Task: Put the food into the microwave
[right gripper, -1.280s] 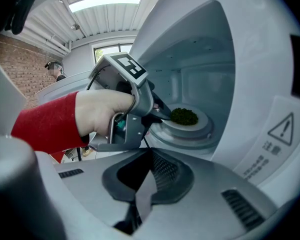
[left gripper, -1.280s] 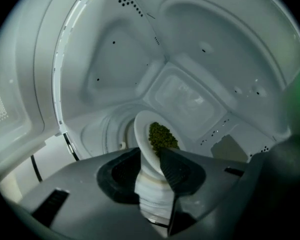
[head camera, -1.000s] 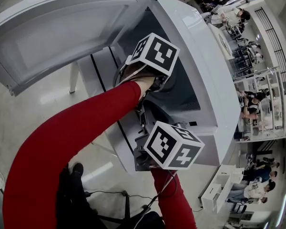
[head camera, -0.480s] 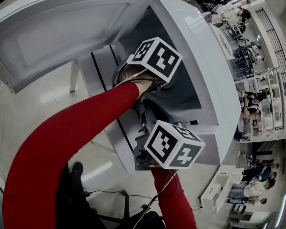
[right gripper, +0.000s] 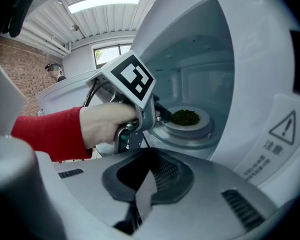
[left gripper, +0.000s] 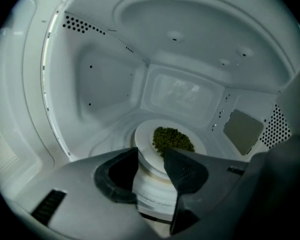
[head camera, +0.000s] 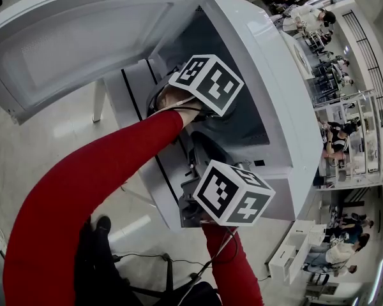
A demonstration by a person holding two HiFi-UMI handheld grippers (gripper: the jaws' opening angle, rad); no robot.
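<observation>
A white plate with a heap of green food rests on the turntable inside the open microwave. My left gripper reaches into the cavity with the plate's near rim between its jaws. Those jaws have just been opening, and the left pad stands off the rim, so it is open. The right gripper view shows the plate on the turntable and the left gripper at its edge. My right gripper waits outside the front opening, shut on nothing.
The microwave door is swung wide to the left. In the head view, the left marker cube is in the opening and the right cube near the front corner. People and shelves stand at the far right.
The left gripper's marker cube has rolled and shifted slightly in the opening. The right gripper has not moved.
</observation>
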